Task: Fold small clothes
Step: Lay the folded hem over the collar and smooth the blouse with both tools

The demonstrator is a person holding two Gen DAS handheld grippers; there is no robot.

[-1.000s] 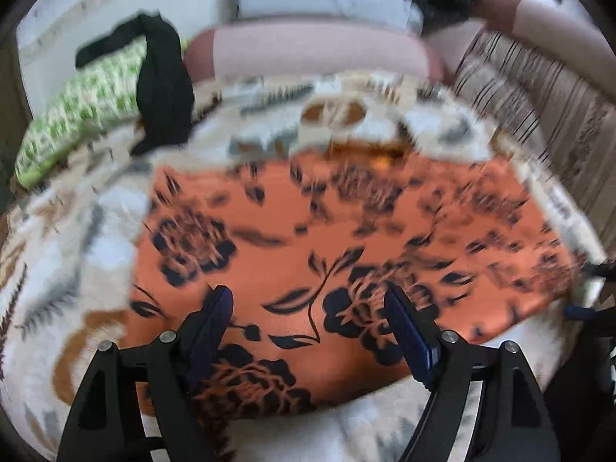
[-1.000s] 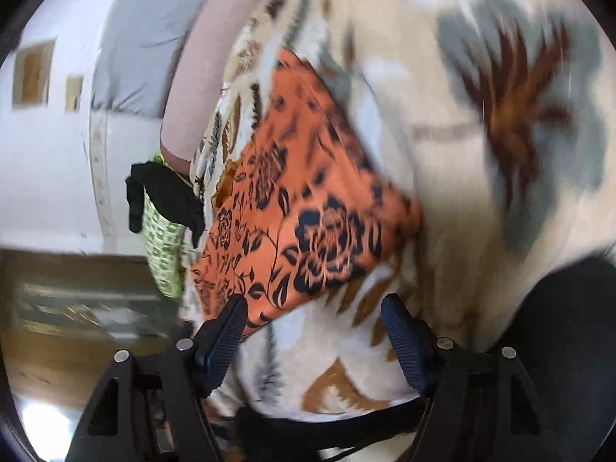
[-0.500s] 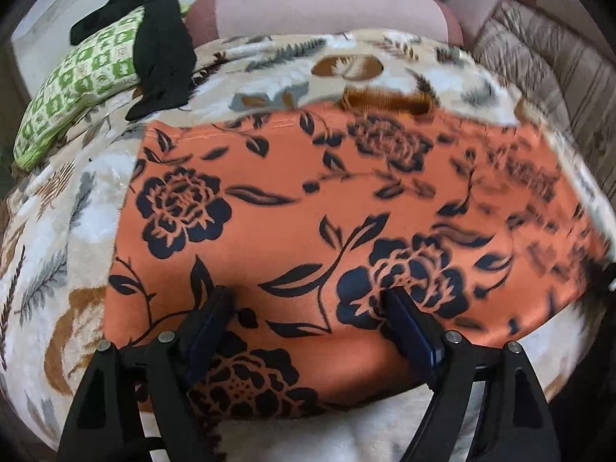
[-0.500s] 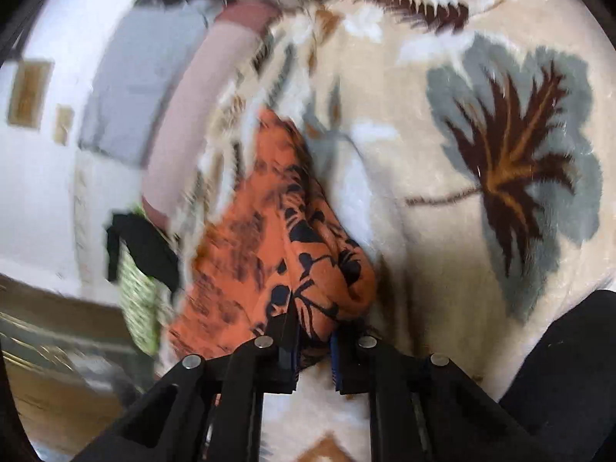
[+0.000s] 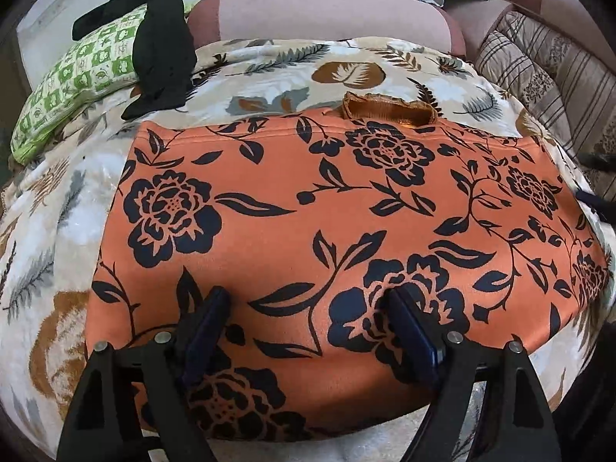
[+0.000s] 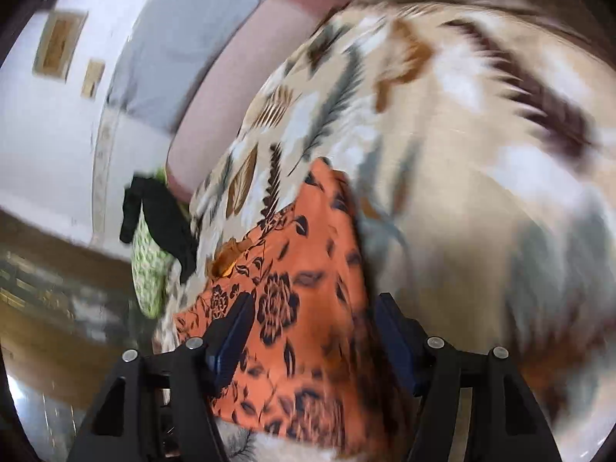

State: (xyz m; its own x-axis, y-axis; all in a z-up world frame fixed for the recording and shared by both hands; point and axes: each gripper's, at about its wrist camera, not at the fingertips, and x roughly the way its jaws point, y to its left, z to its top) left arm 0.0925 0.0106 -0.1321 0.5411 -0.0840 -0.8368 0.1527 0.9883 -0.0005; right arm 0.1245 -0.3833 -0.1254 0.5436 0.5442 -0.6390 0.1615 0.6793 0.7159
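An orange garment with black flowers (image 5: 327, 211) lies spread flat on a leaf-patterned blanket (image 5: 269, 65). Its neck opening (image 5: 389, 109) is at the far edge. My left gripper (image 5: 308, 308) is open, its fingers resting over the garment's near edge. In the right wrist view the same garment (image 6: 304, 300) shows from its right end, blurred. My right gripper (image 6: 312, 319) is open over that end, and the cloth lies between its fingers without being clamped.
A green patterned pillow (image 5: 77, 77) with a black garment (image 5: 161, 46) draped over it lies at the far left. A pink bolster (image 5: 327, 11) and a striped cushion (image 5: 546, 65) line the back and right. A dark floor (image 6: 46, 288) lies beyond the bed's edge.
My right gripper shut on the garment's right end half a second ago, and it now stands open, farther over the cloth. My left gripper has moved in over the garment's near edge.
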